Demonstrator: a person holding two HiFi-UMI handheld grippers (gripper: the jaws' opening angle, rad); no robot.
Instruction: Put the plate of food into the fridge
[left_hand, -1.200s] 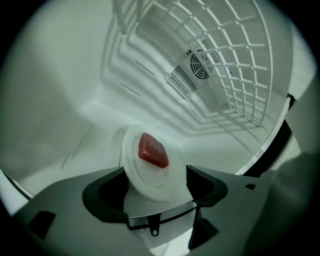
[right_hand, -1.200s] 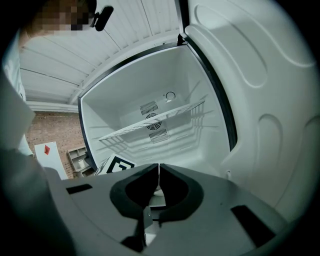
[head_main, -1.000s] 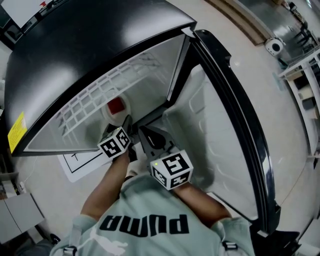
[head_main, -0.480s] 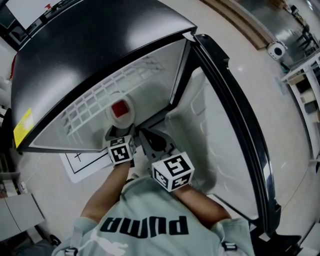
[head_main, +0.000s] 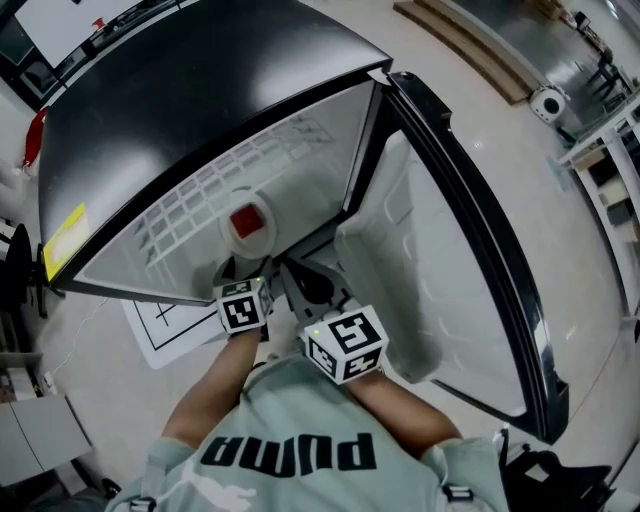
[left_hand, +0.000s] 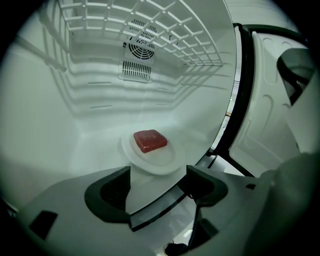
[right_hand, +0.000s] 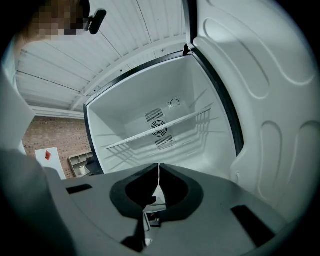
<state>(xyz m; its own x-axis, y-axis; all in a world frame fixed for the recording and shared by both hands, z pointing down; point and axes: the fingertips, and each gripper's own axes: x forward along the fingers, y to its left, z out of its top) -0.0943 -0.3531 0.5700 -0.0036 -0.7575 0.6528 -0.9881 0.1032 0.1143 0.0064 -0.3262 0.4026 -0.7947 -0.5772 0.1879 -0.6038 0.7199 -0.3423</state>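
A white plate (left_hand: 159, 158) with a red block of food (left_hand: 149, 140) rests on the white floor inside the open fridge (left_hand: 65, 115). My left gripper (left_hand: 156, 184) is open, its dark fingers (left_hand: 107, 192) standing wide apart just behind the plate's near rim, gripping nothing. From the head view the plate (head_main: 262, 240) lies under the wire shelf, just ahead of the left gripper (head_main: 236, 270). My right gripper (right_hand: 159, 181) is shut with nothing in it and points into the fridge from outside; in the head view the right gripper (head_main: 298, 280) sits beside the left one.
A white wire shelf (left_hand: 165, 25) spans the fridge above the plate, and a fan vent (left_hand: 138, 50) is on the back wall. The fridge door (head_main: 440, 250) stands open at the right. A lined white sheet (head_main: 165, 325) lies on the floor at the left.
The left gripper has drawn back a little from the plate, which stays inside the fridge. The right gripper has hardly moved.
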